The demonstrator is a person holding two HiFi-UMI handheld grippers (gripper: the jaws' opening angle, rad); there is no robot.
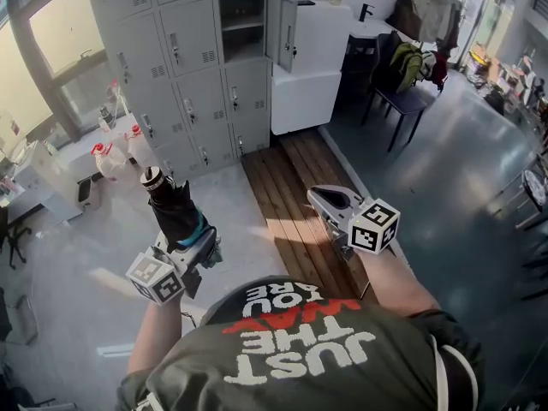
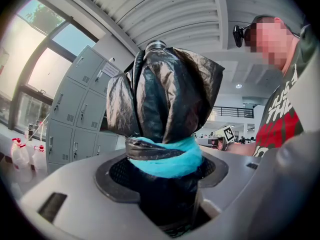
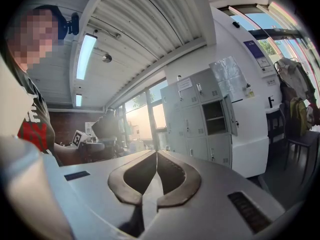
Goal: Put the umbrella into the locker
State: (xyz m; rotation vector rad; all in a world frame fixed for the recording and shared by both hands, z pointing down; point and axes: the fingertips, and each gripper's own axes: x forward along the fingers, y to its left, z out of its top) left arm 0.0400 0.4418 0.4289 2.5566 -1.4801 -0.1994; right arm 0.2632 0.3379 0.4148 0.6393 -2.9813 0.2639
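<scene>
Two hand-held grippers are showing low in the head view: the left hand-held gripper (image 1: pixel 195 245) is clamping the folded black umbrella (image 1: pixel 174 205), standing it upright at lower left, while the right hand-held gripper (image 1: pixel 318 195) is pointing ahead with its jaws pressed together on nothing. Farther up, past the wooden floor strip (image 1: pixel 295 195), the open locker (image 1: pixel 242 24) is waiting at top centre. The carry is probably calling for a firm grip, with the umbrella tipped level before entering, clear of the swung door (image 1: pixel 284 26).
</scene>
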